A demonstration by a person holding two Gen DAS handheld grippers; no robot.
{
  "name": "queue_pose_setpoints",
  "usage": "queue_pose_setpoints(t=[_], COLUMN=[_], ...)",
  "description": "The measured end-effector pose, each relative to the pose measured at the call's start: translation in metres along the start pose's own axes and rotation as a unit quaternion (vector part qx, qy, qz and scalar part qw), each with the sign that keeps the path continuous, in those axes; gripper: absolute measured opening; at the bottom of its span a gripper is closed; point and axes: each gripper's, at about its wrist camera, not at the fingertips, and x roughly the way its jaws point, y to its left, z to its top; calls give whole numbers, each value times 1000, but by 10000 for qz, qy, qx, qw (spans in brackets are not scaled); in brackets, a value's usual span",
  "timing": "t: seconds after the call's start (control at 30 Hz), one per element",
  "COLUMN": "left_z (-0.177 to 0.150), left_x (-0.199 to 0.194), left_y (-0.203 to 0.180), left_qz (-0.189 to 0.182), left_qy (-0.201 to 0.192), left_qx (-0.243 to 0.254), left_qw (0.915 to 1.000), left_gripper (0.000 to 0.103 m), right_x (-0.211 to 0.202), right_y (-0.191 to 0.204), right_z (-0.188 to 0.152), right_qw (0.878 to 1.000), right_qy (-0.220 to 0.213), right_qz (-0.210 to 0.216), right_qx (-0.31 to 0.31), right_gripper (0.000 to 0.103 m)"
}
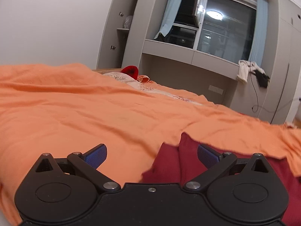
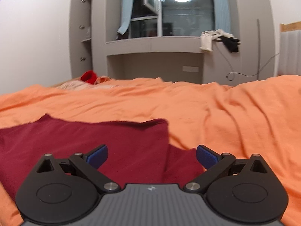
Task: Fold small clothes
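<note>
A dark red garment lies flat on the orange bed cover. In the right wrist view it spreads left and centre, its right edge folded between my fingers. My right gripper is open just above it, holding nothing. In the left wrist view the same garment sits low at the right, partly under a rumpled fold of orange cover. My left gripper is open over the garment's left edge, holding nothing.
A bright red item and a patterned pillow lie at the bed's far end. Grey cabinets and a window ledge stand behind, with clothes and a cable hanging from the ledge.
</note>
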Motion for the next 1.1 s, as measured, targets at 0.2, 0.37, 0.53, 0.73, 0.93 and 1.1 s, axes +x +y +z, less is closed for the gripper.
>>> queue_pose_setpoints(t=[0.2,0.37,0.53,0.73,0.93,1.1], left_z=[-23,-37,-47,-52,-58,-64], left_x=[-26,-32,-37,-42,-43,-36], left_y=[-2,-14,-25,-20,-15,-16], left_qz=[-182,-501,-671,-867,-1235,-1674], left_qy=[3,180,213,284,560,943], left_qx=[363,577,737,583,335,112], left_qw=[9992,9969,9948,9941,9902,9813], left_gripper=[102,102,102,102,102,102], right_x=[30,41,24,3,8,4], right_y=[3,-8,-14,-14,-12,-4], right_z=[0,-10,-8,-7,-13,-12], right_qw=[9985,9950,9962,9972,9960,9965], right_qy=[518,867,643,539,722,625], right_qz=[-60,-125,-239,-376,-445,-556], right_qx=[143,475,527,360,280,-4], right_gripper=[54,13,5,5,5,13])
